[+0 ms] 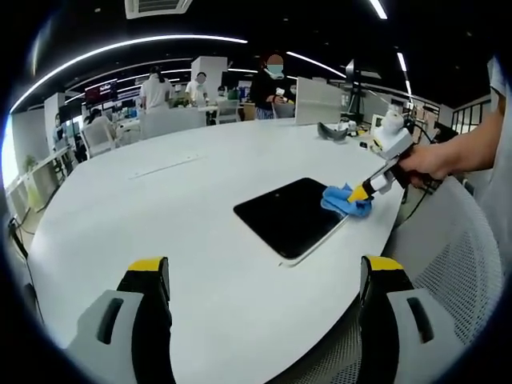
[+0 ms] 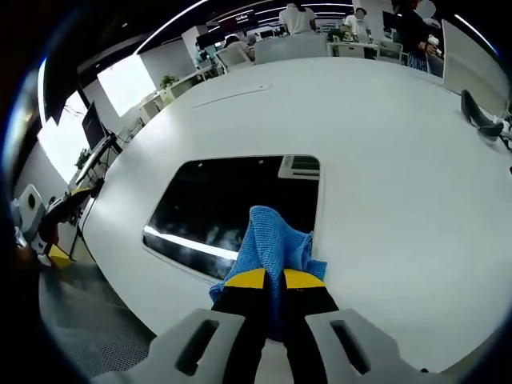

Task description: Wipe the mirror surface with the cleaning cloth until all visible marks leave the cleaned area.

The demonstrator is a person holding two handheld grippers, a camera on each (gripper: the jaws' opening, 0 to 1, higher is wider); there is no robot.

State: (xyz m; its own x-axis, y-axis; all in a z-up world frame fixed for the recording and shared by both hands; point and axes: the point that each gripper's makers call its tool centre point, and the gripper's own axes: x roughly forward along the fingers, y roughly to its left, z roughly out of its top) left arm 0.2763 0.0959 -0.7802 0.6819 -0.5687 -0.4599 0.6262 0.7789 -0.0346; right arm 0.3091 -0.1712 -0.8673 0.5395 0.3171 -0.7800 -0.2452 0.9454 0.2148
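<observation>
Resting flat on the white table, the mirror lies close to the table's near curved edge, its dark glass reflecting ceiling lights. The right gripper has its yellow-tipped jaws pinched together on a blue cleaning cloth, which sits bunched on the mirror's near edge, touching the glass. From the left gripper view, that cloth covers the mirror's corner nearest the person's hand. The left gripper hangs above bare tabletop with jaws spread wide apart, gripping nothing. People stand well beyond the table's far edge.
</observation>
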